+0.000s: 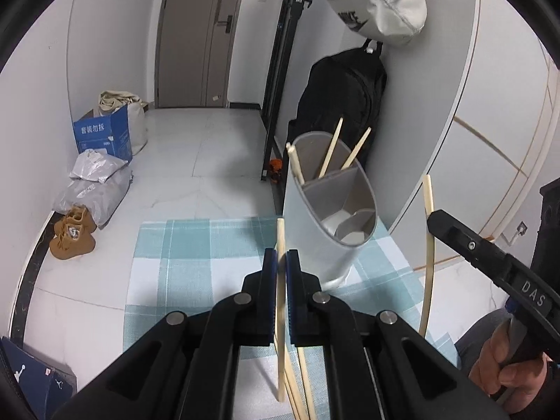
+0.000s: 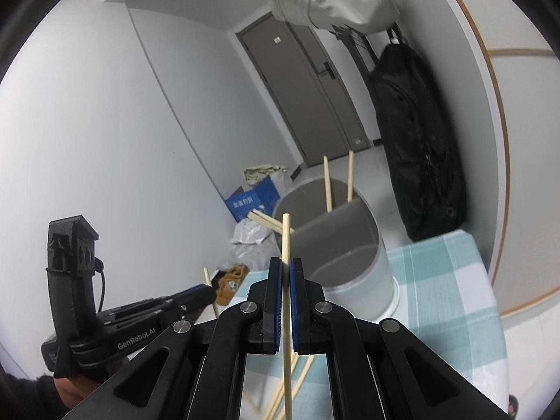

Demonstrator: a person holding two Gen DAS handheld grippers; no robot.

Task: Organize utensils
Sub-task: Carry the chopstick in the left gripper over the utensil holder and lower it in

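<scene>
A white utensil holder point(image 1: 327, 217) with grey dividers stands on the checked tablecloth point(image 1: 196, 262), with several chopsticks in its far compartment. My left gripper point(image 1: 281, 259) is shut on a wooden chopstick point(image 1: 281, 315), held upright just left of the holder. My right gripper point(image 2: 286, 267) is shut on another chopstick point(image 2: 287, 297), upright, in front of the holder point(image 2: 350, 245). The right gripper also shows in the left wrist view point(image 1: 490, 259), with its chopstick point(image 1: 429, 252). Loose chopsticks point(image 2: 297, 381) lie on the cloth below.
A black bag point(image 1: 343, 105) hangs on the wall behind the holder, a white bag point(image 1: 378, 0) above it. On the floor left are a blue box point(image 1: 105, 136), plastic bags point(image 1: 94, 185) and brown shoes point(image 1: 73, 234). The table's edge point(image 1: 136, 262) lies left.
</scene>
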